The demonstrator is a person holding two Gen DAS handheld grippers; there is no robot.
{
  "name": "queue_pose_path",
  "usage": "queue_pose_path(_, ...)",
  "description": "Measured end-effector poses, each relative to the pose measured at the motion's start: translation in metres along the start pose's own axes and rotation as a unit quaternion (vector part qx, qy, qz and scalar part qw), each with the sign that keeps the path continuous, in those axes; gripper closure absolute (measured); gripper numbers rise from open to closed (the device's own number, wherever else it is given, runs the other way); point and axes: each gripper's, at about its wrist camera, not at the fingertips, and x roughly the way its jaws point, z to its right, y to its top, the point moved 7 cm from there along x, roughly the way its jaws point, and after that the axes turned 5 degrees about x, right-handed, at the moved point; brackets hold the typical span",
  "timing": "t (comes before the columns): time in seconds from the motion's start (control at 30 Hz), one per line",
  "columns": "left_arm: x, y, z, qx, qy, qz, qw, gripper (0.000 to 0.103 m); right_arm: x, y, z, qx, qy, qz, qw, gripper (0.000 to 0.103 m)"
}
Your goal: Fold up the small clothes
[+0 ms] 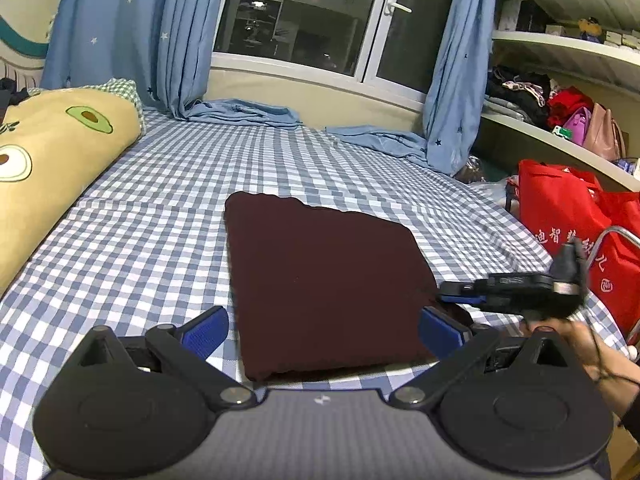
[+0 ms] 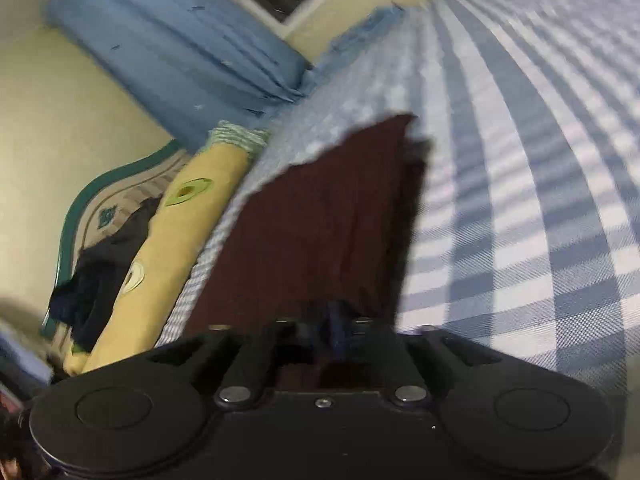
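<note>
A folded maroon garment [image 1: 320,280] lies on the checked bedsheet [image 1: 160,208]. The left gripper [image 1: 324,330] gapes empty just before it; the right gripper [image 1: 448,294] pinches its right edge.

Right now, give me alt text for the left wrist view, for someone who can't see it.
A dark maroon folded garment lies flat on a blue-and-white checked bedsheet, seen between the open left gripper. The right gripper reaches its right edge; an avocado-print pillow lies left, and a red bag sits right.
</note>
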Motion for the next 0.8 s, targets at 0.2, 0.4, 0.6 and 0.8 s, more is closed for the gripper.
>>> queue_pose_path(0.2,0.005,0.003,0.007,0.001,-0.008,-0.002,1.0,0.001,-0.011,-0.037,-0.002,-0.068,-0.04,-0.026,0.997,0.103)
queue_pose_path(0.4,0.002,0.003,0.017,0.014,-0.012,-0.001,0.9998,0.001,-0.039,-0.05,-0.015,-0.104,-0.038,-0.002,0.994,0.077)
queue_pose_path(0.6,0.011,0.002,0.018,0.008,-0.011,-0.011,0.9999,0.001,-0.04,-0.07,0.0,-0.119,-0.1,-0.034,0.987,0.076)
queue_pose_path(0.8,0.012,0.002,0.019,0.007,-0.014,-0.009,0.9998,0.001,-0.072,-0.049,-0.024,-0.136,-0.081,0.031,0.987,0.052)
